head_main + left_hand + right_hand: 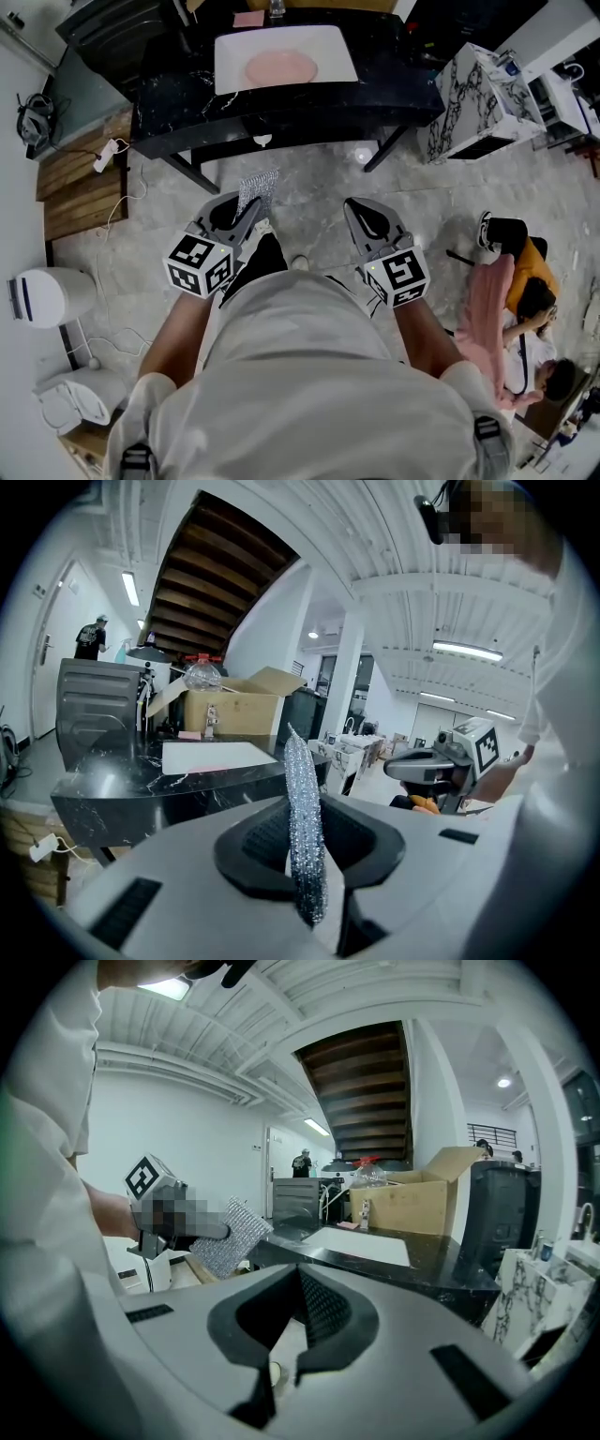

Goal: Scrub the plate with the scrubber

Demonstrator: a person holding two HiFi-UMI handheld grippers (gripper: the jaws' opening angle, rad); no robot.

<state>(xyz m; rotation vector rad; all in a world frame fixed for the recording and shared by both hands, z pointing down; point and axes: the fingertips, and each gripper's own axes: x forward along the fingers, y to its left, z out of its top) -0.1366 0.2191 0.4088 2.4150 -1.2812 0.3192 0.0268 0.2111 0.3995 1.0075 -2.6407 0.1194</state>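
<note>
— What sort of place is this?
— An open workshop or test lab. A black marble counter (394, 89) with a white sink (234, 56) stands at twelve o'clock, and what looks like a loose toilet (80, 394) at eight.
— Anything else?
— A cardboard box (234, 710), bare staircase underside (225, 583) and strip lights (466, 650).

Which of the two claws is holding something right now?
The left claw: the silvery scrubber is pinched between its jaws. The right claw is shut with nothing in it.
</note>
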